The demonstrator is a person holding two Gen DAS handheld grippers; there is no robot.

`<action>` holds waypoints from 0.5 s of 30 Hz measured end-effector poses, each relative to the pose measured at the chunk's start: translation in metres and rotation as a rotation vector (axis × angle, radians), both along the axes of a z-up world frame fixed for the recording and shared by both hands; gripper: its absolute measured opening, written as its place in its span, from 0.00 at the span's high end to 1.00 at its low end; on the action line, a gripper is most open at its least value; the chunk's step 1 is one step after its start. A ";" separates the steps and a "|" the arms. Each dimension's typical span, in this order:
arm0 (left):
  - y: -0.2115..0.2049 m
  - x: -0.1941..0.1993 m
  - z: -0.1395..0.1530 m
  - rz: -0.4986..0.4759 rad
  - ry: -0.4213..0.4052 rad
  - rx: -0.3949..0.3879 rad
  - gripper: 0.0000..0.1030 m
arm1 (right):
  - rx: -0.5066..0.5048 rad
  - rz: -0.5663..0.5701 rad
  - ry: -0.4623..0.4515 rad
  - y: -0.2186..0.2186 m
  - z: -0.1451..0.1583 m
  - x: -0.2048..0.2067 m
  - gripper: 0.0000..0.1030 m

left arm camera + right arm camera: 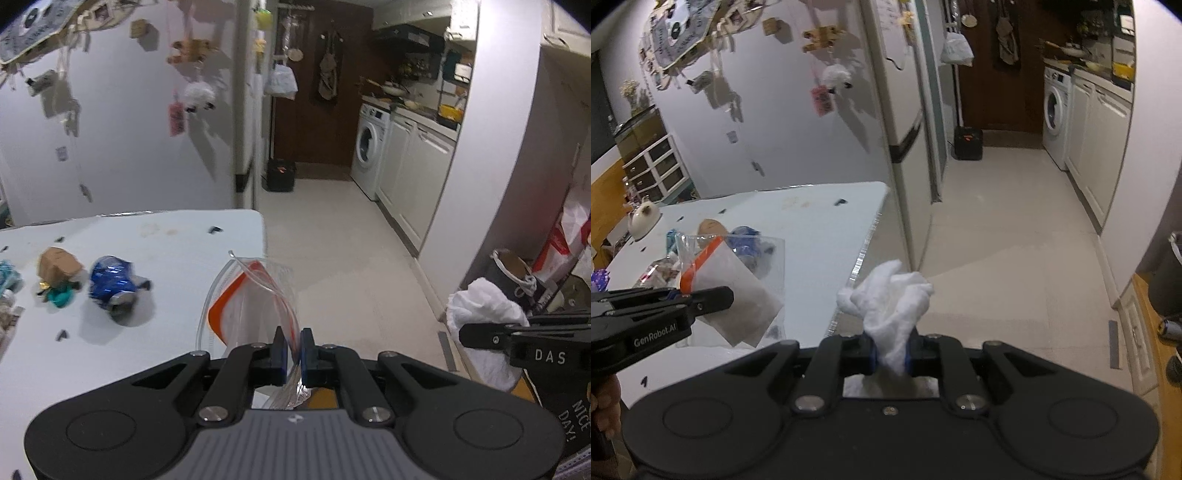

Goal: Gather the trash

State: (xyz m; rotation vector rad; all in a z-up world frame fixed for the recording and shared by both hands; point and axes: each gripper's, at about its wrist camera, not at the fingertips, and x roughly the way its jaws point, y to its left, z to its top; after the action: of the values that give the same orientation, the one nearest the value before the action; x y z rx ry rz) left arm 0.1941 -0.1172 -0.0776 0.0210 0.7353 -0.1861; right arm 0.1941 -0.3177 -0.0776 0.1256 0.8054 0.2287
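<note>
Left claw (290, 345): closed tight on the edge of a clear zip bag (251, 299) with an orange strip; it holds the bag up over the near part of the white table (177, 236).
Right claw (890, 350): closed on a crumpled white tissue (886, 295), held in the air just past the table edge, over the floor.
Bag direction: its long side goes away from the claw and a little upward; the mouth seems to be at the far end and looks partly open.
Tissue direction: no clear long axis, it is a loose ball that sticks out forward from the claw.
Done: the tissue is picked up, and the bag is ready in the other claw.
Left to do: the tissue is not yet in the bag. On the table lie a crushed blue can (110, 284), a brown paper piece (59, 266) and some small wrappers at the left edge.
</note>
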 end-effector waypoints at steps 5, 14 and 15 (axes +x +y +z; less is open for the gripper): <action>-0.033 0.016 -0.019 -0.049 0.054 -0.002 0.94 | 0.011 -0.040 0.044 -0.034 -0.017 0.005 0.86; -0.085 0.060 -0.067 -0.147 0.180 -0.003 0.94 | 0.019 -0.121 0.143 -0.081 -0.057 0.023 0.86; -0.089 0.065 -0.073 -0.155 0.197 -0.005 0.94 | 0.020 -0.129 0.154 -0.086 -0.062 0.026 0.86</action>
State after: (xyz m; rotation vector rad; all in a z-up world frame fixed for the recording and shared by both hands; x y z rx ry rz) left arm 0.2590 -0.2061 -0.1509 0.0559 0.9307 -0.3412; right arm 0.2198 -0.4033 -0.1394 0.2148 0.9444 0.1061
